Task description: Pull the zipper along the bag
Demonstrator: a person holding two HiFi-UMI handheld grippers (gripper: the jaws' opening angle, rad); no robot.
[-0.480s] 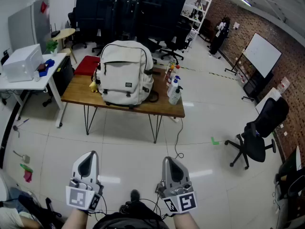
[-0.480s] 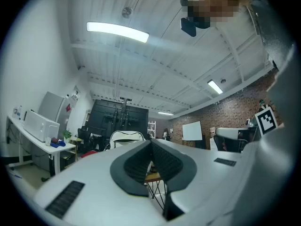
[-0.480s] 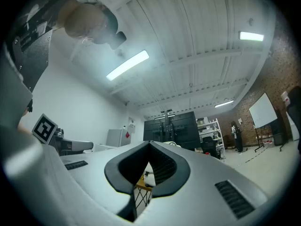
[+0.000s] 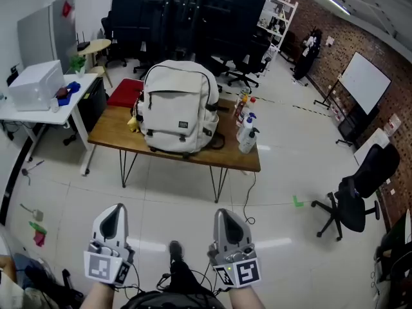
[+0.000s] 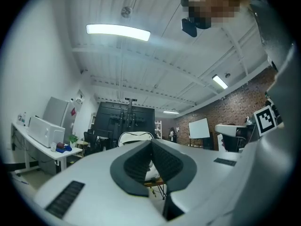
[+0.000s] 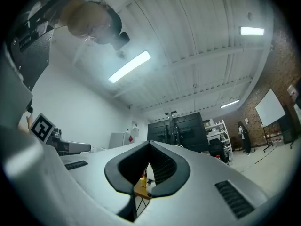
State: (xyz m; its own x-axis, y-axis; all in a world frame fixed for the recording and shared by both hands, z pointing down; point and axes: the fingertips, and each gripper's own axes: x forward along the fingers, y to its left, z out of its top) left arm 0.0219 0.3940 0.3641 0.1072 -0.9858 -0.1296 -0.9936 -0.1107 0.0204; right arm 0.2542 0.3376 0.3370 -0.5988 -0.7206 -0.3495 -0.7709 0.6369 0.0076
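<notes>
A cream-white backpack (image 4: 179, 107) stands upright on a wooden table (image 4: 116, 136) across the floor, its zipper lines running over the top and front pocket. Both grippers are held low, well short of the table. In the head view my left gripper (image 4: 116, 211) is shut with nothing in it, and my right gripper (image 4: 224, 212) is likewise shut and empty. In the left gripper view the backpack's top (image 5: 136, 136) peeks over the closed jaws. In the right gripper view only a corner of the table (image 6: 142, 190) shows through the closed jaws.
Spray bottles (image 4: 248, 134) stand at the table's right end, a red box (image 4: 127, 91) behind the bag. A white desk with a printer (image 4: 32, 85) is at the left. Office chairs (image 4: 354, 195) stand right and behind. White tiled floor lies between me and the table.
The view has shifted slightly: table and backpack sit a little further right and lower in the picture. Both grippers stay shut and low, shifted slightly to the left.
</notes>
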